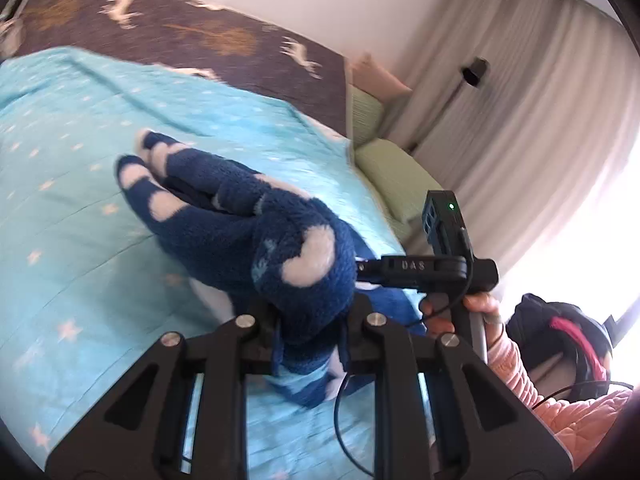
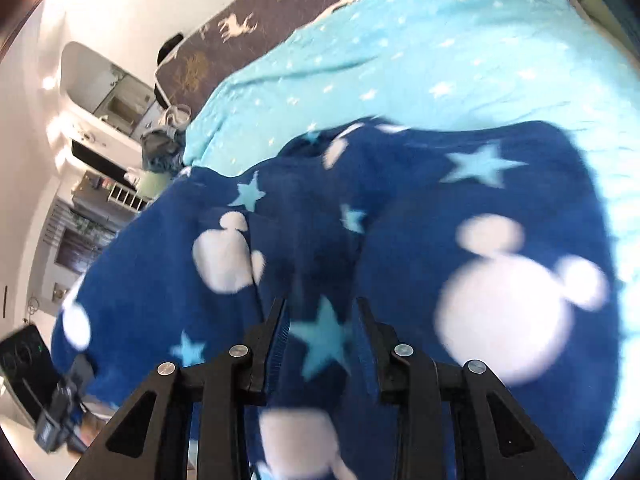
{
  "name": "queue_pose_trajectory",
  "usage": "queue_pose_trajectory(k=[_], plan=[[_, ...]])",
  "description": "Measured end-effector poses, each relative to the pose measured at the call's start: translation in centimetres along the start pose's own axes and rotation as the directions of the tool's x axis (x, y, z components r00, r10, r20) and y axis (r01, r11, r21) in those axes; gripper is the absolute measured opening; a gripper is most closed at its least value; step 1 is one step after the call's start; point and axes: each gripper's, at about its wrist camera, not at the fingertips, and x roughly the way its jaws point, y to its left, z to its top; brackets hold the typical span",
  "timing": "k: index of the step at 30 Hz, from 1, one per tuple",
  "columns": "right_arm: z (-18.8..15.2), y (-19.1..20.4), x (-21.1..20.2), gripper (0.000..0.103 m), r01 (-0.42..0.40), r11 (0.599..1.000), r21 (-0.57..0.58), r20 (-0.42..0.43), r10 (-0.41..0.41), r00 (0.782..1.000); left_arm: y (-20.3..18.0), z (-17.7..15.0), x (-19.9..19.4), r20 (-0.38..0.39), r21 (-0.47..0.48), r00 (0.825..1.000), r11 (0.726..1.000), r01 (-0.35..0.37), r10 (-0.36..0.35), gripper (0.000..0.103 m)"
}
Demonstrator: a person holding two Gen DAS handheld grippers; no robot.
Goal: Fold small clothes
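Note:
A dark blue fleece garment (image 1: 240, 216) with white mouse-head shapes and pale blue stars lies on the turquoise star-print bedspread (image 1: 72, 184). My left gripper (image 1: 314, 320) is shut on a bunched end of it, lifted off the bed, and the two legs trail away to the upper left. In the right wrist view the garment (image 2: 460, 208) fills the frame, and my right gripper (image 2: 320, 320) is shut on a fold of it that bears a blue star. The right gripper's black body (image 1: 424, 270) shows beside the bunch, with a hand (image 1: 476, 308) on it.
A brown blanket with white deer (image 1: 192, 28) covers the far side of the bed. Green pillows (image 1: 396, 176) and a pale curtain (image 1: 540, 100) stand on the right. A pink sleeve (image 1: 516, 368) and a dark bag (image 1: 560, 332) are at lower right. Shelves (image 2: 92, 184) line the left wall.

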Motion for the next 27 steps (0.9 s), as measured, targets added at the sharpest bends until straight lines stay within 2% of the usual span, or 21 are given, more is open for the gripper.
queue_pose_trajectory(k=[5,9,12,13,14,16,20,22,25,27], plan=[[-3.5,-3.8,-5.6,0.035,-0.076,0.995,0.07,0.043,0.073,0.996,-3.1,-0.1,3.8,-0.067,0.06,0.993,0.993,0.106,-0.102,0.022],[-4.4,-4.8,-7.6,0.035,-0.045,0.996,0.078,0.096,0.038,0.995,-5.8,-0.8,6.7,-0.138,0.124,0.979,0.978,0.166,-0.149,0.022],[-4.4,-5.4,-8.5,0.037,-0.06,0.994,0.091,0.121,0.049,0.992,-7.5,-1.4,8.4,-0.189,0.15,0.965,0.966,0.21,-0.181,0.022],[-4.5,-5.7,-8.9,0.043,-0.081,0.992,0.095,0.133,0.068,0.989,-7.9,-1.6,8.8,-0.203,0.155,0.961,0.963,0.221,-0.188,0.022],[-4.4,-5.8,-9.1,0.055,-0.095,0.99,0.1,0.14,0.081,0.987,-8.4,-1.9,9.3,-0.22,0.161,0.956,0.959,0.233,-0.195,0.022],[-4.5,-6.3,-9.4,0.068,-0.145,0.981,0.128,0.165,0.123,0.979,-9.2,-2.3,10.1,-0.245,0.179,0.949,0.953,0.245,-0.198,0.022],[-4.1,-7.7,-8.8,0.07,-0.171,0.971,0.17,0.129,0.15,0.98,-10.2,-3.0,11.1,-0.258,0.222,0.951,0.947,0.231,-0.172,0.022],[-3.5,-8.8,-7.5,0.07,-0.211,0.952,0.22,0.086,0.197,0.977,-10.0,-3.2,11.3,-0.274,0.213,0.946,0.949,0.234,-0.172,0.022],[-3.0,-10.4,-6.8,0.07,-0.299,0.91,0.288,0.071,0.292,0.954,-9.7,-3.3,11.2,-0.288,0.189,0.939,0.95,0.248,-0.188,0.022],[-2.5,-10.5,-7.0,0.075,-0.359,0.887,0.29,0.084,0.35,0.933,-9.6,-3.4,11.0,-0.298,0.188,0.935,0.948,0.257,-0.194,0.022]])
